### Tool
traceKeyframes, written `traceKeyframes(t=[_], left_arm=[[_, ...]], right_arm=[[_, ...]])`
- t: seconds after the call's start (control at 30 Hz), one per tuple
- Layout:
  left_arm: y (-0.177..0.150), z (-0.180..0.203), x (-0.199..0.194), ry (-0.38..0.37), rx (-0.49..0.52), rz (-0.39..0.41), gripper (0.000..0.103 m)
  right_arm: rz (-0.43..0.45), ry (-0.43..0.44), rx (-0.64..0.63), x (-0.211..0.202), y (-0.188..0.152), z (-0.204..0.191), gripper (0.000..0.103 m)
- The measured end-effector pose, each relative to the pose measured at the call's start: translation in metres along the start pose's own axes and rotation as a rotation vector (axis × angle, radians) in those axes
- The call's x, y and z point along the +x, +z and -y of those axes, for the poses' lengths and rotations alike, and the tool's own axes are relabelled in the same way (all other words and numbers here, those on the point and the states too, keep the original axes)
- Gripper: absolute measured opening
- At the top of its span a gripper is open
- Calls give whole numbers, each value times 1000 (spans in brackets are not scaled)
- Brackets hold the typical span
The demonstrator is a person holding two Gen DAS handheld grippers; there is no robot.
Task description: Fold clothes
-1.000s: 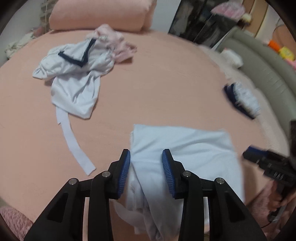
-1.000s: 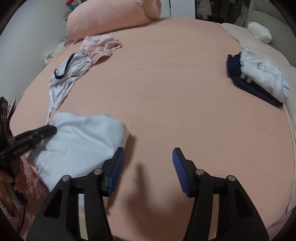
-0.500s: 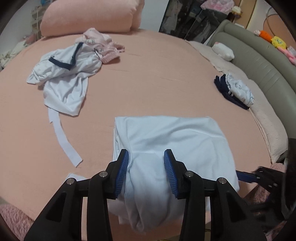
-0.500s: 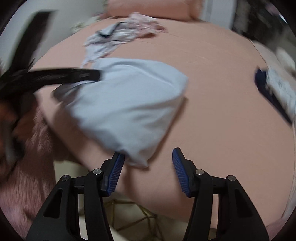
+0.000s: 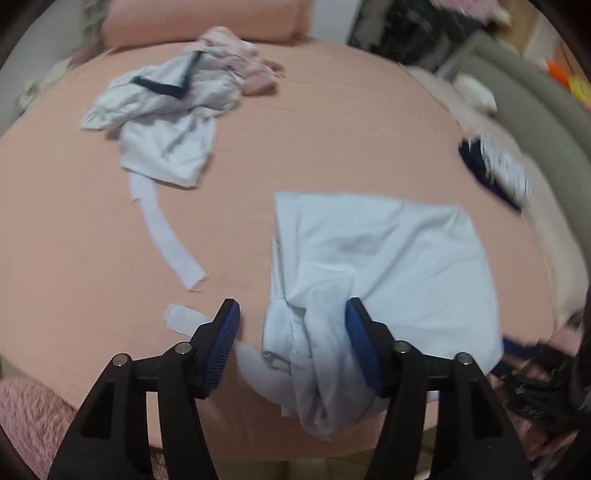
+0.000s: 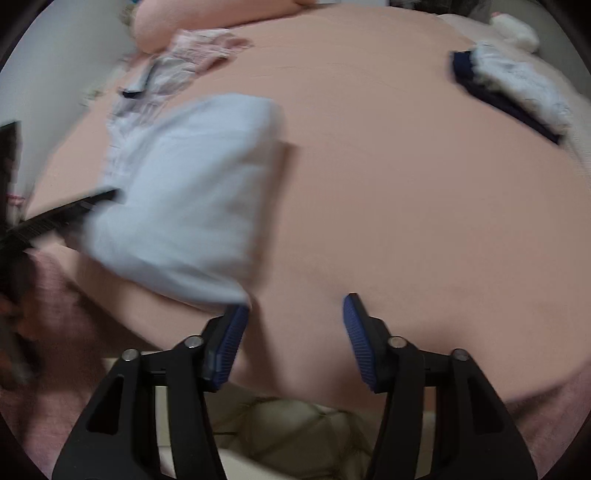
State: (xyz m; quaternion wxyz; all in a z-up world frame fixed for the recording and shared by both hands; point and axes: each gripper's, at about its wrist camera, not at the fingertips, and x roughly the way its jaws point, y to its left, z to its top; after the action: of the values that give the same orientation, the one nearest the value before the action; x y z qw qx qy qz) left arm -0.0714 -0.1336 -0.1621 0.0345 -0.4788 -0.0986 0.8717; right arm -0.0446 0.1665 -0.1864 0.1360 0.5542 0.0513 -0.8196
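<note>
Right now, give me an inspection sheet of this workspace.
Surface: bed with a peach sheet, mostly bare in the middle.
Job's things: light blue garment partly folded at the near edge, one bunched end hanging off.
Clutter: white top with navy trim, pink garment, white strap, navy and white stack at the far right.
Grippers: left claw open, the garment's bunched end between its pads; right claw open, empty, beside the garment's corner.
Cables: nothing seen.
Surroundings: pillow at the head, grey-green couch on the right, pink rug below.
</note>
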Motion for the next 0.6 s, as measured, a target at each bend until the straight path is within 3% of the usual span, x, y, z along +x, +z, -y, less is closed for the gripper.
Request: traceKeyframes(t=[0.1, 0.2, 0.3, 0.43, 0.47, 0.6], left_arm=[[-3, 5, -20, -44, -15, 41, 51], [-10, 15, -26, -97, -18, 31, 51], [-18, 25, -11, -23, 34, -28, 51], [-22, 1, 5, -21, -65, -99, 55], [-22, -3, 3, -31, -85, -91, 55], [-18, -16, -8, -74, -160, -32, 52]], right_arm=[[26, 111, 67, -21, 1, 15, 42], [86, 208, 40, -40, 13, 6, 45], [131, 172, -116, -42, 26, -32, 48], [71, 129, -144, -15, 24, -41, 51], [56, 117, -148, -9, 23, -42, 56], [20, 126, -68, -8, 16, -22, 58]])
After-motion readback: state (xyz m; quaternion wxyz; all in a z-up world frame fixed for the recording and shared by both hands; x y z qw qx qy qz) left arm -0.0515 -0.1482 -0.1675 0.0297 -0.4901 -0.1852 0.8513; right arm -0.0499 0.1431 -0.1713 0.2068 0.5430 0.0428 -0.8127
